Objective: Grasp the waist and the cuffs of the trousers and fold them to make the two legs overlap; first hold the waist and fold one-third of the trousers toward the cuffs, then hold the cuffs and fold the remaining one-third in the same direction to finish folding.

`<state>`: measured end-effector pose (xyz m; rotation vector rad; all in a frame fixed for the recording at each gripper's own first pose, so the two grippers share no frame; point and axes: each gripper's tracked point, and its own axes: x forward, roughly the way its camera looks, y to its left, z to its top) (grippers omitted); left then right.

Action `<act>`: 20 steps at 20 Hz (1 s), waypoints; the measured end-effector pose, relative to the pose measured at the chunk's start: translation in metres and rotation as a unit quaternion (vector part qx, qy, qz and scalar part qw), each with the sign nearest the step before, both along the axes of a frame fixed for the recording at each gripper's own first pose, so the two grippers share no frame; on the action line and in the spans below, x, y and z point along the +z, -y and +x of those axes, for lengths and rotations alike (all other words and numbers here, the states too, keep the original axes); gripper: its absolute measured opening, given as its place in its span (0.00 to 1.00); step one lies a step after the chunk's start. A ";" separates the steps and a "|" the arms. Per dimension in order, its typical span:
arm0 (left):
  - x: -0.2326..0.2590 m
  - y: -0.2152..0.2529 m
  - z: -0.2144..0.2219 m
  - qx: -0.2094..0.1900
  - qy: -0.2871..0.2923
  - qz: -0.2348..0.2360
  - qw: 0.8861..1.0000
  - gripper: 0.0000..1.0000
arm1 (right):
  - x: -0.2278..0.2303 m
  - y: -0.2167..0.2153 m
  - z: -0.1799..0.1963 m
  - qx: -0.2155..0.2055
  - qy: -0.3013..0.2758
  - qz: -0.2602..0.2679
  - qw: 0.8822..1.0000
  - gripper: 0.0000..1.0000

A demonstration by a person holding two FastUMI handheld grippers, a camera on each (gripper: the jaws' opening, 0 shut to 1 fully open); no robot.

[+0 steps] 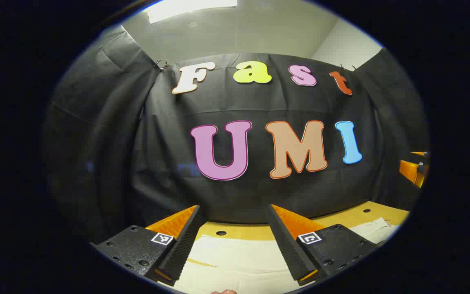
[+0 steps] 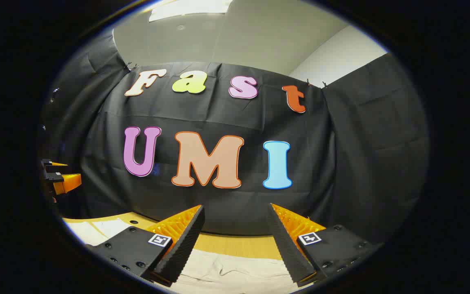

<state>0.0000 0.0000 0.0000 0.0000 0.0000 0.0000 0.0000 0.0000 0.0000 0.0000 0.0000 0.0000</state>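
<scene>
One pair of pale trousers (image 1: 235, 257) lay flat on the wooden table (image 1: 255, 232), below and ahead of both tools; two grippers were present. The left gripper (image 1: 235, 212) hung above the cloth with jaws spread wide, gripping nothing; the right gripper (image 2: 235, 212) was likewise wide open and empty over the trousers (image 2: 231, 269); each appeared at the other view's edge.

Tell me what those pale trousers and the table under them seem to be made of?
The trousers look like soft woven cloth, maybe cotton, matte off-white: they lie in loose creases. The table looks like wood or a wood-look board, smooth and yellowish, with round dark holes in it; its finish is hard to judge. Both claws hang open above the cloth, touching nothing.
</scene>
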 end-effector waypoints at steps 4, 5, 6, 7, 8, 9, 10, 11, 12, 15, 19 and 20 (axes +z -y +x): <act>-0.001 -0.001 0.001 0.008 0.000 -0.008 1.000 0.96 | 0.001 0.003 0.004 0.010 -0.010 -0.010 1.000 0.98; 0.000 -0.001 0.002 0.008 -0.001 -0.007 1.000 0.95 | 0.002 0.004 0.004 0.009 -0.009 -0.016 1.000 0.97; -0.001 -0.003 0.002 0.008 -0.002 -0.002 1.000 0.96 | 0.002 0.003 0.003 0.014 -0.008 -0.022 1.000 0.97; 0.001 -0.004 0.002 0.008 0.001 0.006 1.000 0.95 | 0.001 0.002 0.002 0.018 -0.008 -0.036 0.999 0.97; 0.003 -0.004 0.002 0.009 0.005 0.011 1.000 0.95 | -0.003 0.005 0.001 0.020 -0.009 -0.049 0.999 0.97; 0.005 -0.005 0.004 0.010 0.007 0.012 1.000 0.95 | -0.005 0.006 0.000 0.022 -0.012 -0.060 0.998 0.97; 0.005 -0.006 0.007 0.010 0.007 0.010 1.000 0.95 | -0.008 0.006 -0.001 0.025 -0.015 -0.069 0.997 0.97; 0.003 -0.006 0.012 0.008 0.006 0.007 1.000 0.95 | -0.009 0.006 -0.001 0.025 -0.017 -0.075 0.997 0.96; 0.002 -0.002 0.015 0.005 0.002 0.005 1.000 0.94 | -0.011 0.007 0.000 0.025 -0.019 -0.081 0.996 0.98; 0.000 0.002 0.019 -0.001 0.000 0.003 1.000 0.95 | -0.013 0.009 0.001 0.024 -0.022 -0.089 0.995 0.97; 0.004 0.002 0.024 -0.007 0.005 0.025 1.000 0.95 | -0.029 0.028 -0.003 0.034 -0.042 -0.152 0.987 0.98; 0.005 0.000 0.025 -0.005 0.006 0.026 1.000 0.95 | -0.037 0.038 -0.004 0.034 -0.052 -0.169 0.984 0.97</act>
